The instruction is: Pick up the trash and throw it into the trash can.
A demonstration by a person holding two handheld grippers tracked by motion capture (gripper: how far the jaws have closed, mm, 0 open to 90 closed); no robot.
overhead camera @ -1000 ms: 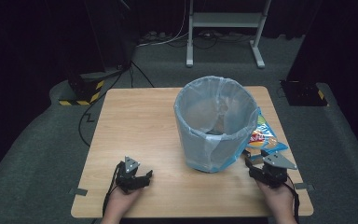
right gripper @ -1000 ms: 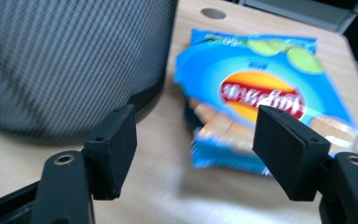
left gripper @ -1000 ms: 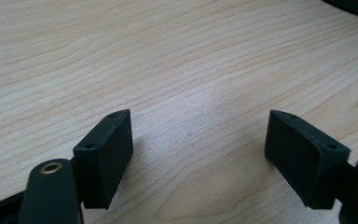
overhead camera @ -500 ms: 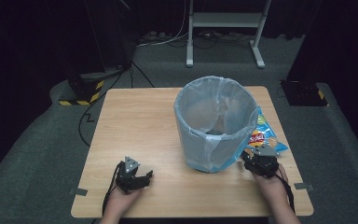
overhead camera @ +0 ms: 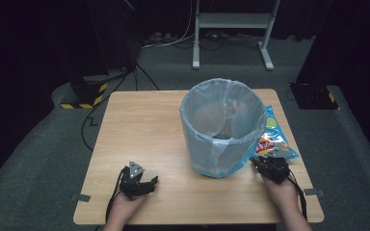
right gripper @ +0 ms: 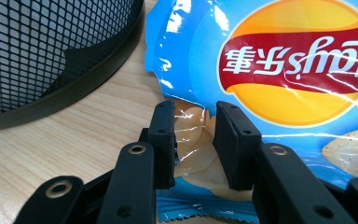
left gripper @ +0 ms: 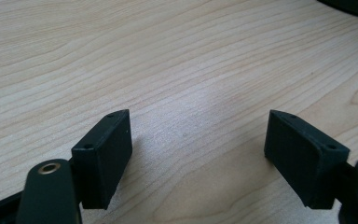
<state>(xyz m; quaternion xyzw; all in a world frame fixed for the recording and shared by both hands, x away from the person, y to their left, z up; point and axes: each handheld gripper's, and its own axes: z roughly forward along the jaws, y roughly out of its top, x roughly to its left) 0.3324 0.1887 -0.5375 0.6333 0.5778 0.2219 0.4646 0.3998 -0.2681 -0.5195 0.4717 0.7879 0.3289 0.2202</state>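
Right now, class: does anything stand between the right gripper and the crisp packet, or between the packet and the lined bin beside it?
Nothing stands between them: the right gripper already has its jaws around the crisp packet. On the way to the bin, its tall wall rises beside the packet, so the packet would likely need lifting over the rim.

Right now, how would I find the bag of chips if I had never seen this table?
Find the tall mesh wastebasket lined with a pale blue plastic bag on the light wooden table. Beside it, toward the right edge, lies a shiny blue crisp packet with a red and yellow logo. It is the only flat, colourful thing there, and the right claw straddles its corner.
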